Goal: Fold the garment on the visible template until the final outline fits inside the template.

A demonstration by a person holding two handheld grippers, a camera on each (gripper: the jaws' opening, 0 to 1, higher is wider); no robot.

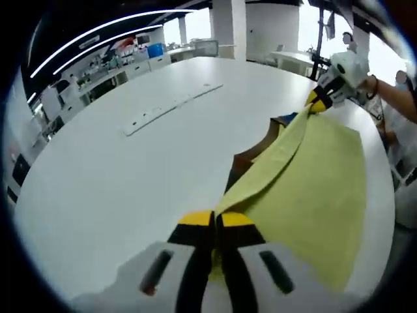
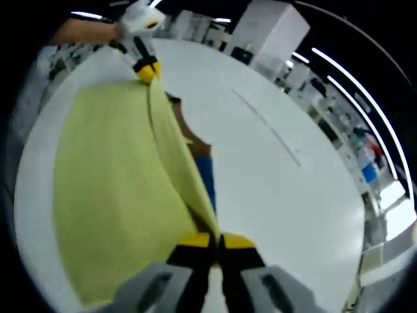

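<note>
Place: a lab or open-plan workspace, by the looks of it.
Lighting: long ceiling light strips running overhead, and bright windows at the far end.
Furniture: a big white bench up front, with cluttered work counters lining the wall.
Structure: a white pillar behind.

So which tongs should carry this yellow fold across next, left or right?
Neither alone, I'd say. The left tongs and right tongs are each shut on opposite ends of the raised edge of the yellow garment, so moving one would likely skew it. Carry both together.
</note>
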